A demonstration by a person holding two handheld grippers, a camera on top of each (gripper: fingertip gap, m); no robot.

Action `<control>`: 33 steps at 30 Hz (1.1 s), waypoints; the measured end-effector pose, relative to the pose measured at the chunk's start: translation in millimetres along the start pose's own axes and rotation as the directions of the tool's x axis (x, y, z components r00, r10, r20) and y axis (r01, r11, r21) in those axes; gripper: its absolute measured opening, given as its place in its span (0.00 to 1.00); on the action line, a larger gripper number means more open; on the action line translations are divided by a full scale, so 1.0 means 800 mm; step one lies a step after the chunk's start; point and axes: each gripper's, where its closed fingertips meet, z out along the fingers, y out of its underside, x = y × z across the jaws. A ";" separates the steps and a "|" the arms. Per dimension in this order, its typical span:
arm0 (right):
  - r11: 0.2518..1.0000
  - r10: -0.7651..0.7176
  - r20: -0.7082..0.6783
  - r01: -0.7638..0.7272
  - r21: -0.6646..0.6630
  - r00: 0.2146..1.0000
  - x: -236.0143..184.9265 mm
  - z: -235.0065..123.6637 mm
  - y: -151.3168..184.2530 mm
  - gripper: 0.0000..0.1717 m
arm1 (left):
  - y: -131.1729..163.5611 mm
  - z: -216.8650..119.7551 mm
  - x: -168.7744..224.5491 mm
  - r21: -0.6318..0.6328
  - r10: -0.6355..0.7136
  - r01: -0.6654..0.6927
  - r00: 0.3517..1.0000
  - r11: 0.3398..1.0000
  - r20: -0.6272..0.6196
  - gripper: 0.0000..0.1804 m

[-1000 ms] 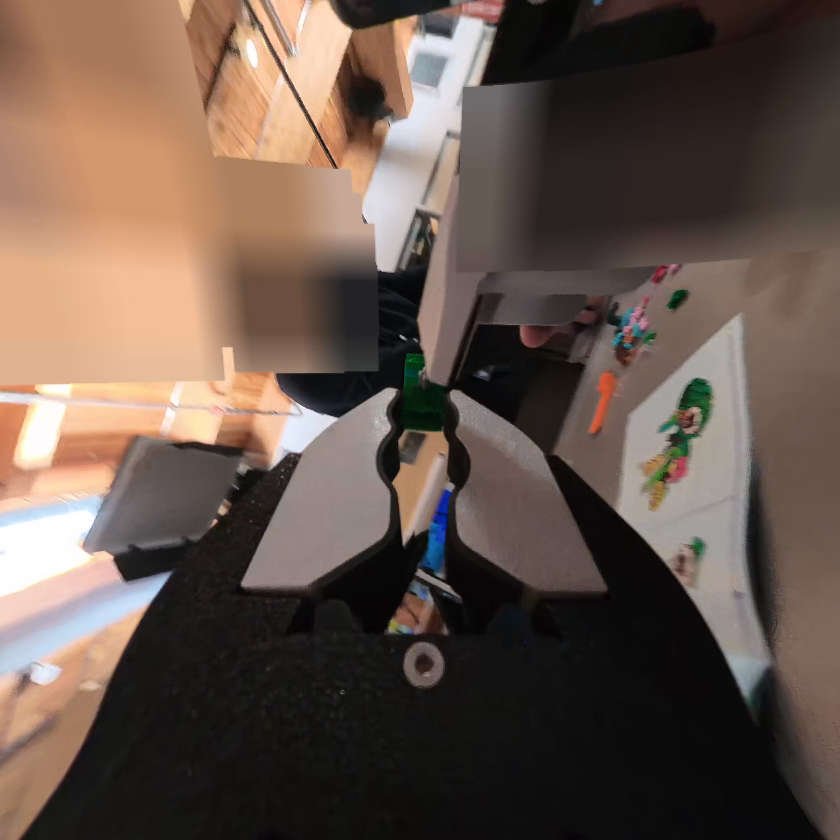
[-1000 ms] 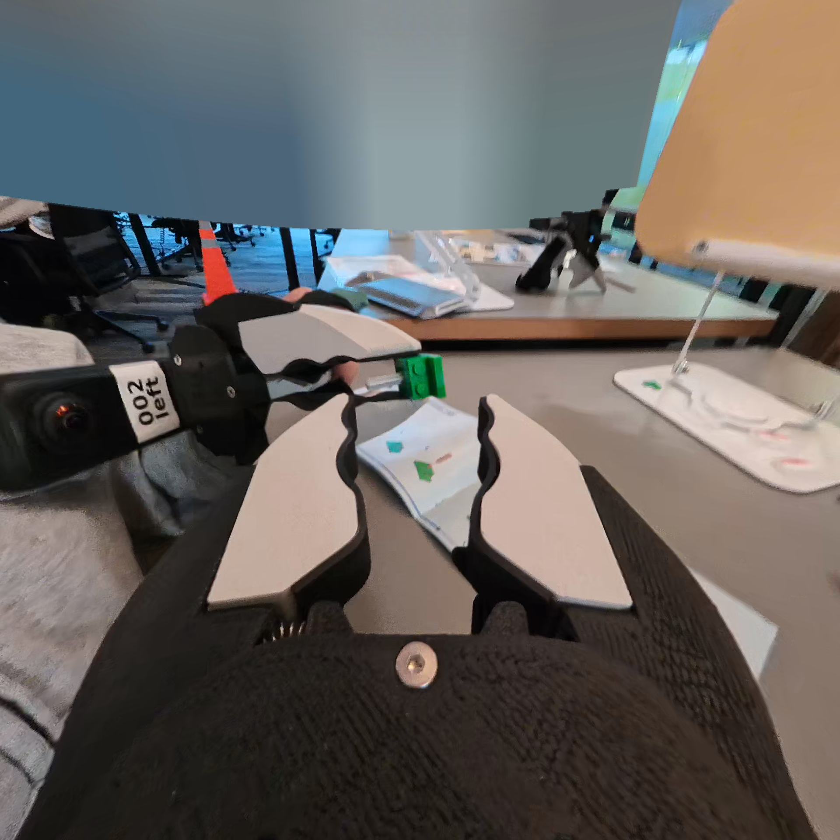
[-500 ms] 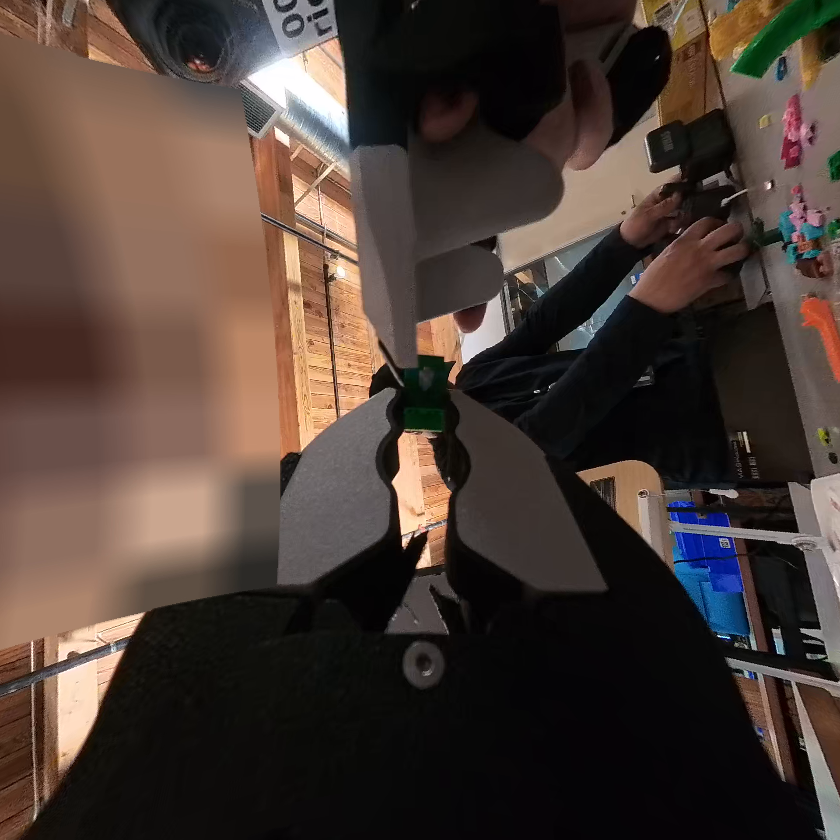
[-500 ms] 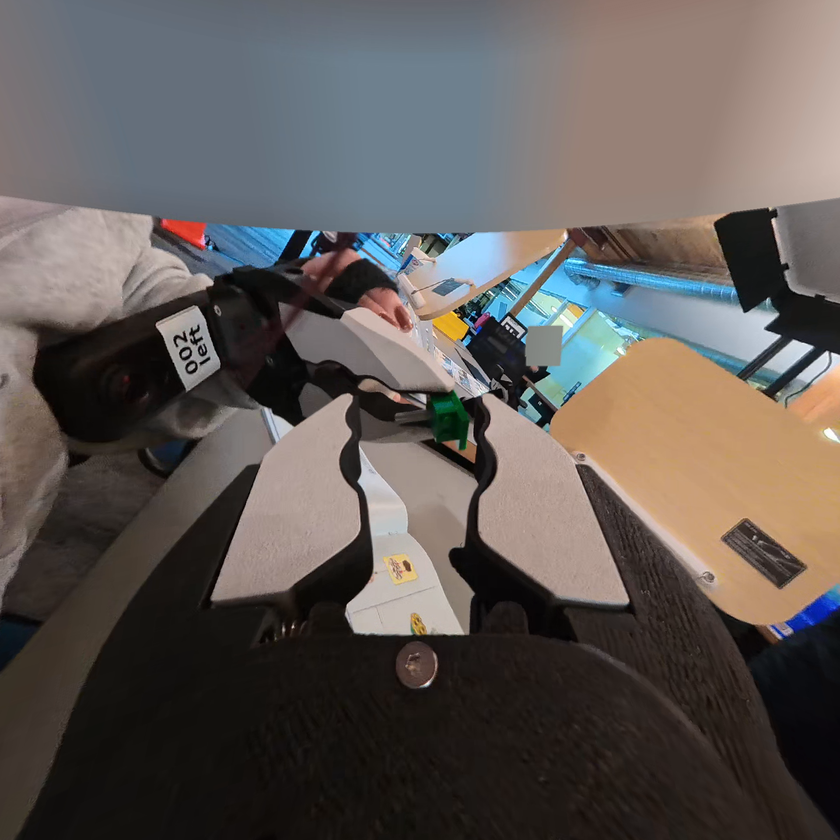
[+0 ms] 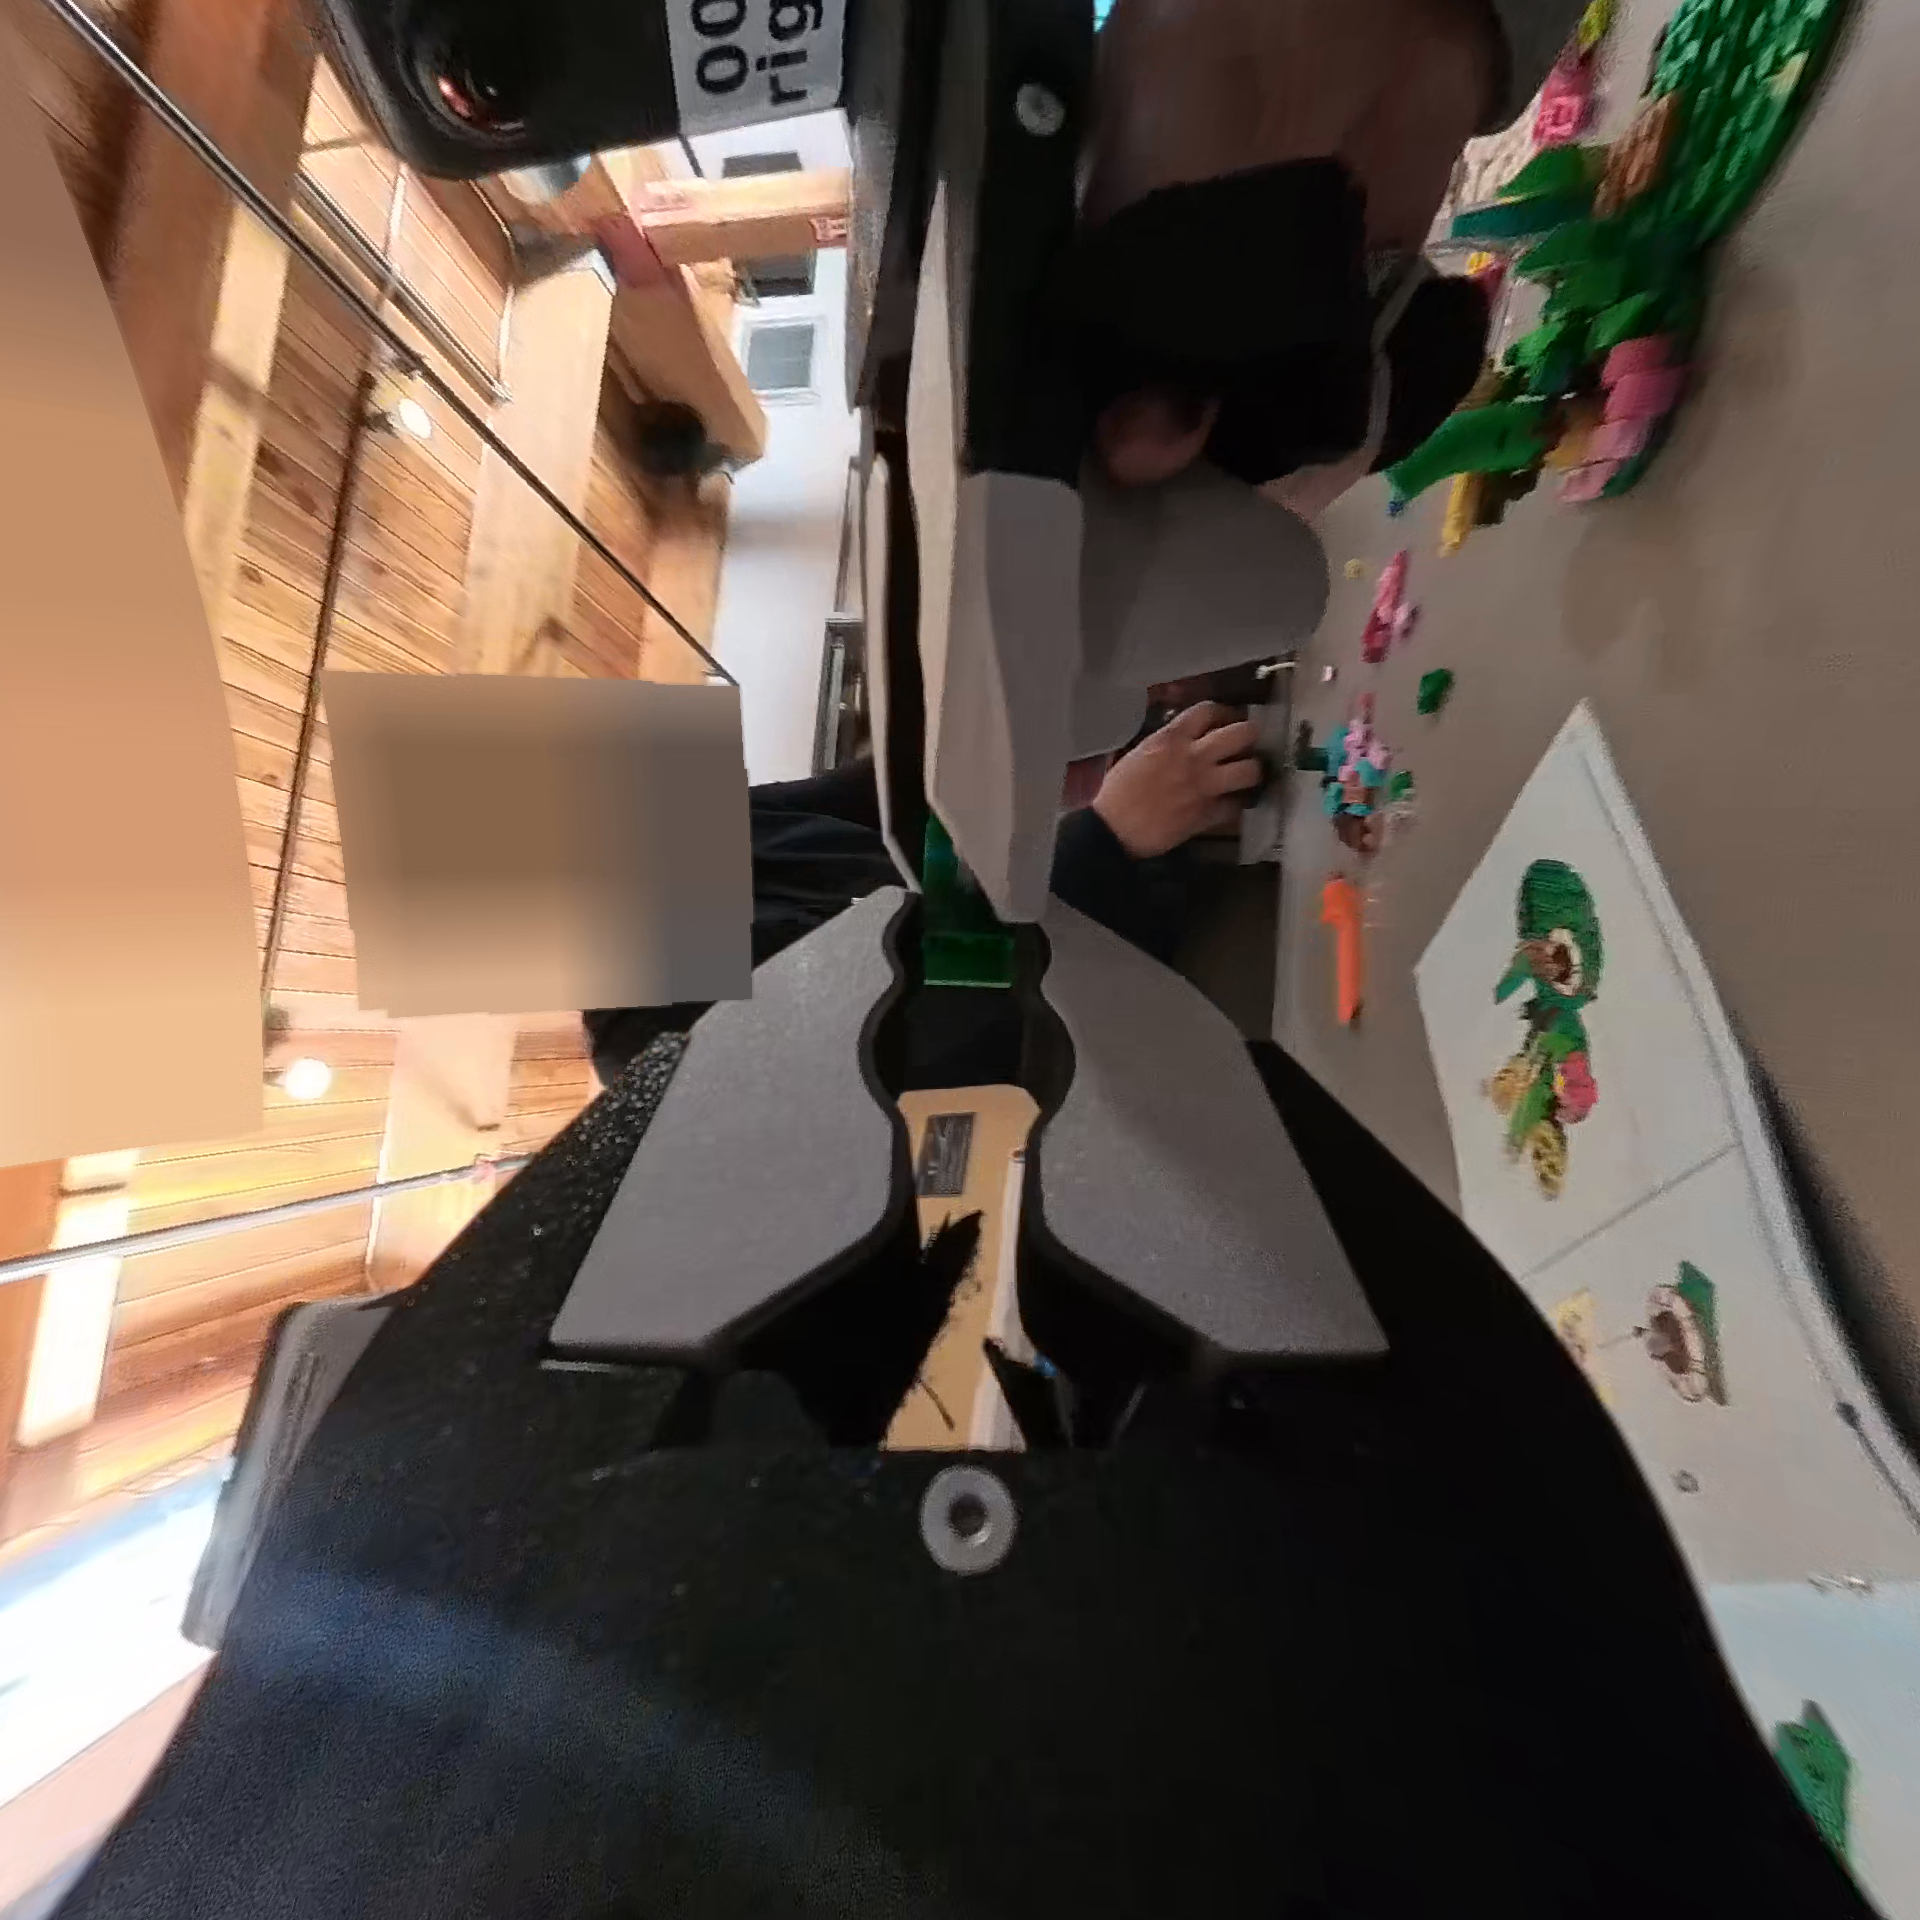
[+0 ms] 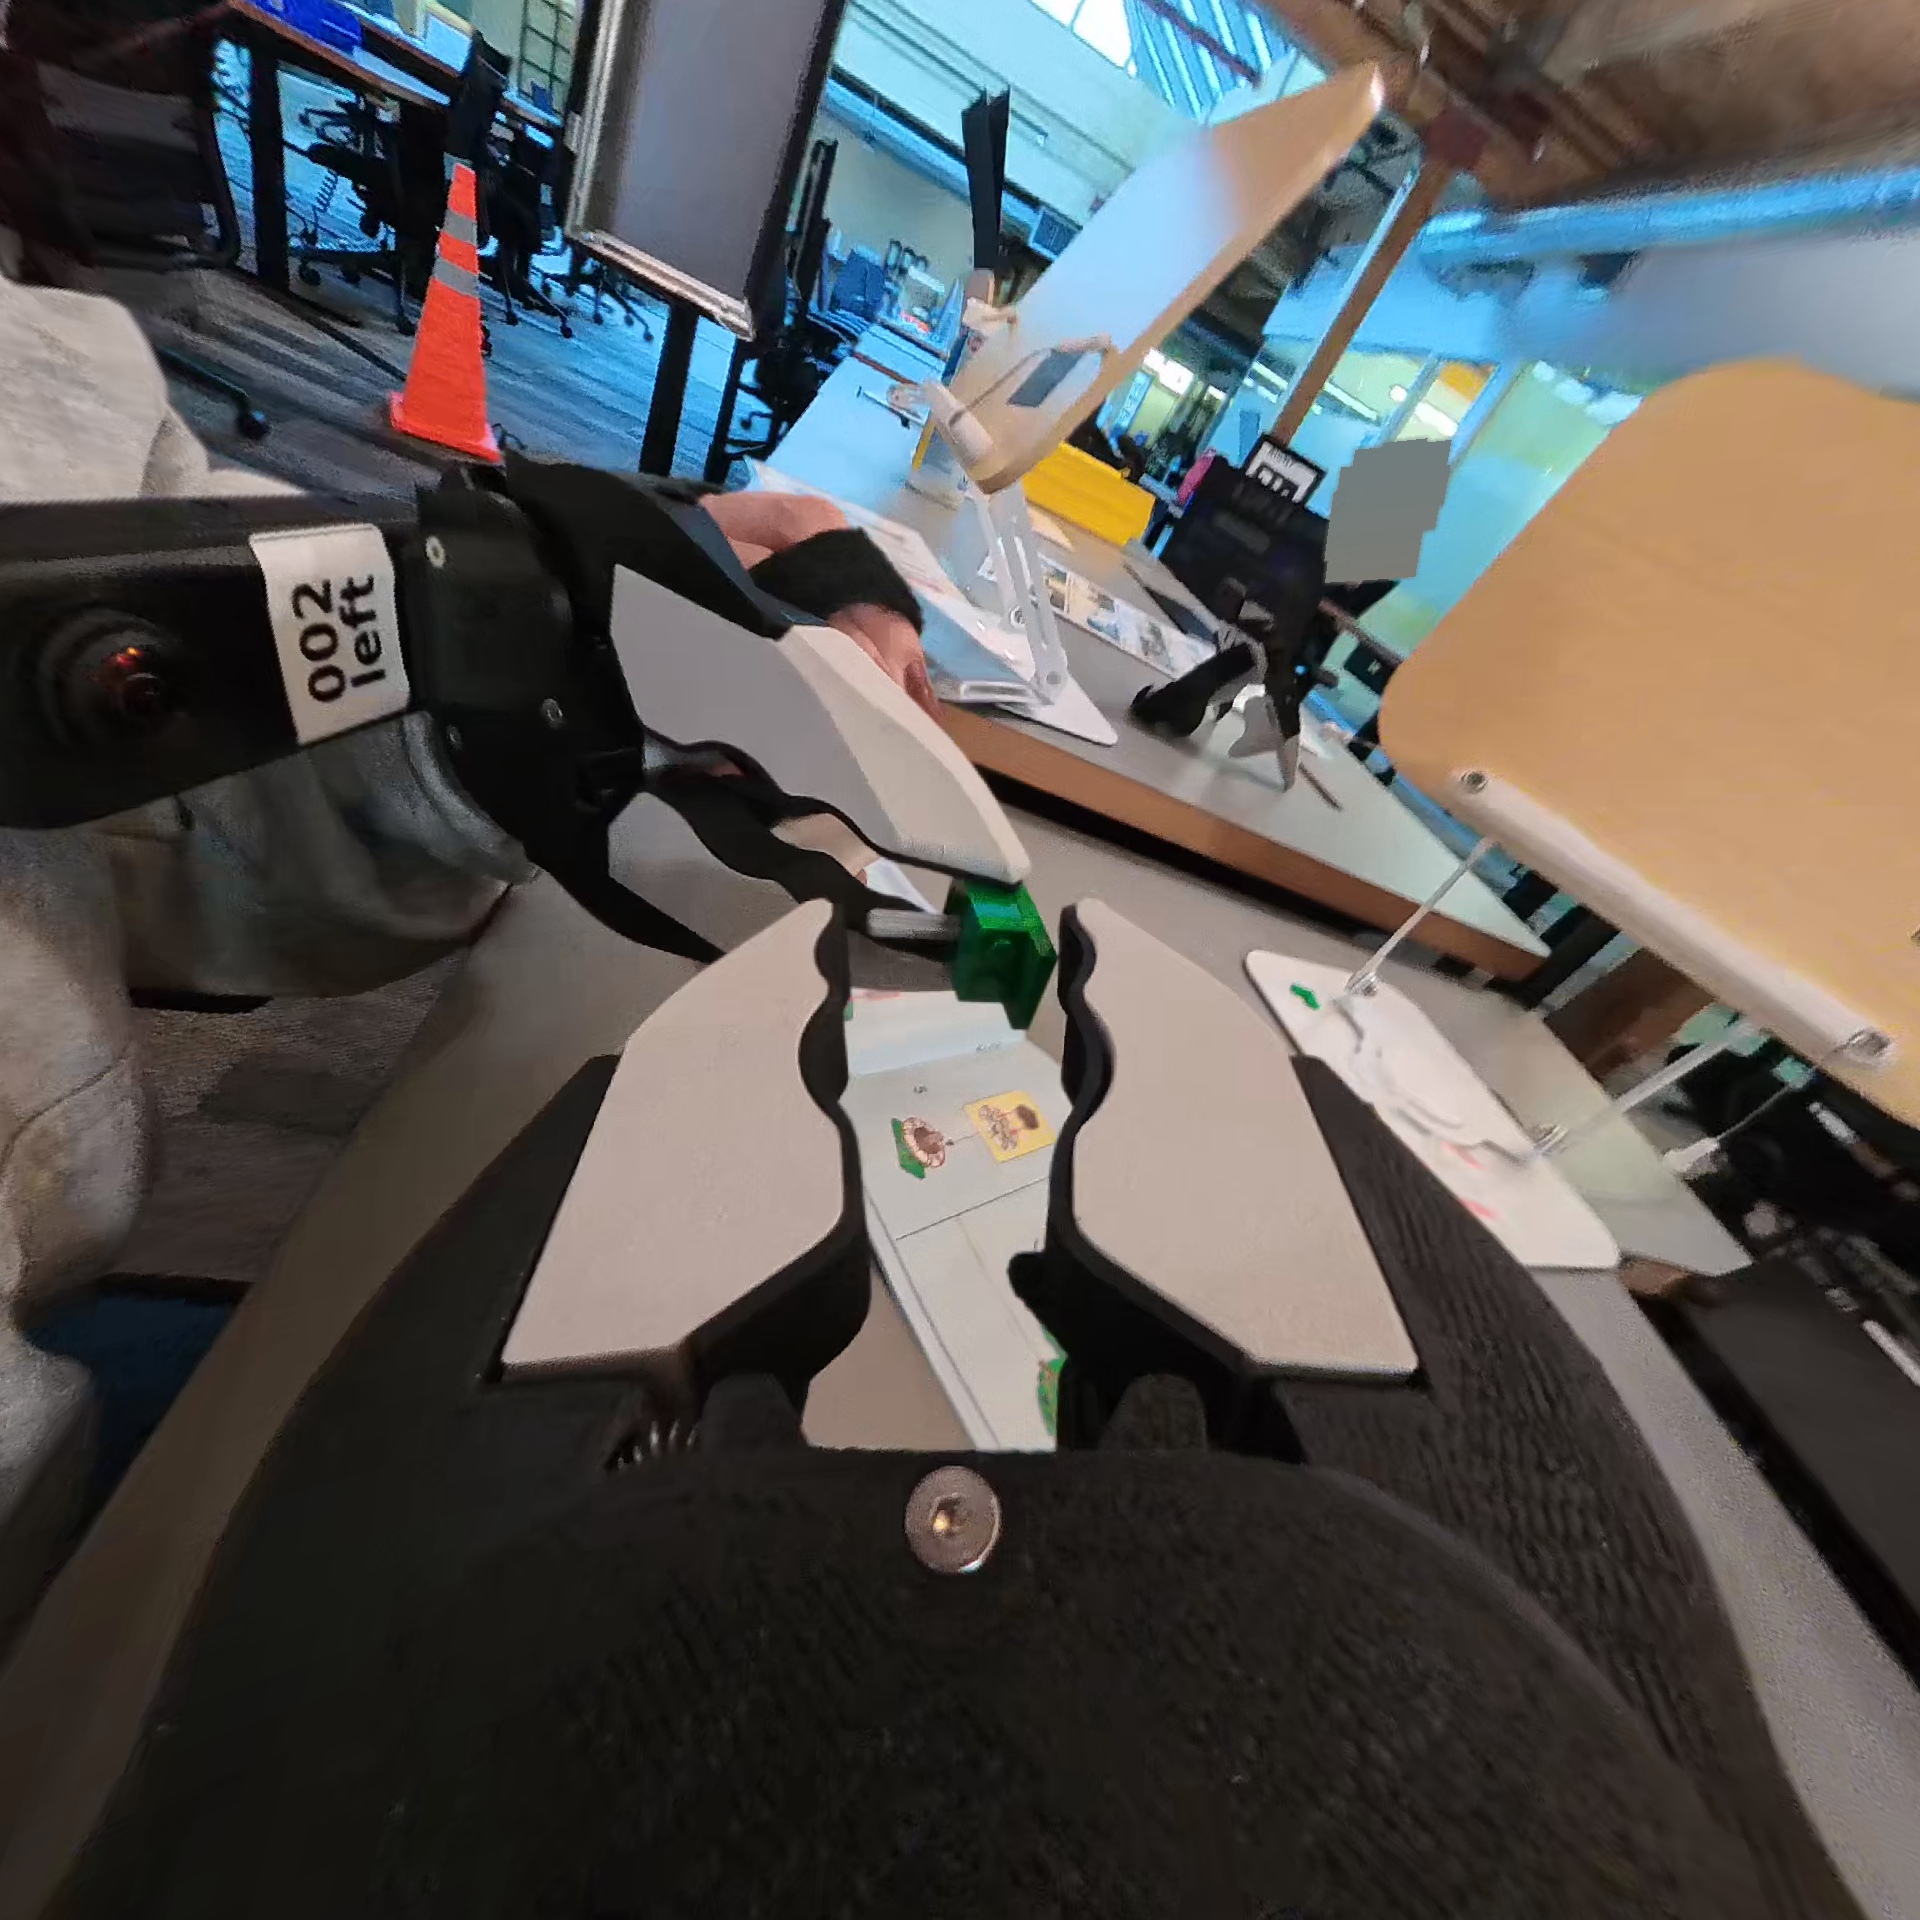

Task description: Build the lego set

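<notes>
— Between our two sets of tongs, what do we have?

— We have a small green brick (image 6: 1000,951). Our left gripper (image 5: 964,940) is closed on it, one grey finger against each side of the brick. In the right wrist view that same gripper (image 6: 961,883) reaches in from the left, with the brick at its tips and a short grey peg sticking out of the brick's side.

— And our right gripper (image 6: 951,961)?

— Its tongs stand at a middling width with the brick between the tips. The brick looks close to the right finger (image 6: 1164,1039); we cannot tell whether that finger touches it, and the left finger stands clear. In the left wrist view the right gripper (image 5: 961,862) comes down from above, its pale fingers flanking the brick there (image 5: 961,951).

— Are there any containers?

— We see no box or bin that we can make out clearly. Loose pieces lie bare on the grey table (image 5: 1766,623).

— What else is around us?

— An open instruction booklet (image 5: 1621,1039) lies on the table below the grippers. Beyond it sit a green and pink brick model (image 5: 1662,260), scattered pink pieces (image 5: 1390,608), and an orange piece (image 5: 1345,951). Another person's hand (image 5: 1179,774) works at the table's far edge. In the right wrist view a tan board on a clear stand (image 6: 1662,675) rises to the right, and an orange traffic cone (image 6: 449,322) stands on the floor behind.
</notes>
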 end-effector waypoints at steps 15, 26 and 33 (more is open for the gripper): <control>0.984 0.175 0.085 -0.173 -0.037 0.981 -0.003 -0.004 0.013 0.17 | -0.001 0.001 0.013 -0.006 -0.094 0.094 0.995 0.996 -0.040 0.09; 0.986 0.164 0.072 -0.160 -0.053 0.984 -0.003 -0.003 0.017 0.16 | 0.001 0.001 0.014 -0.023 -0.080 0.079 0.996 0.997 -0.045 0.09; 0.991 0.127 0.068 -0.124 -0.057 0.989 -0.005 -0.008 0.020 0.12 | -0.001 -0.001 0.020 -0.015 -0.116 0.116 0.990 0.993 -0.084 0.09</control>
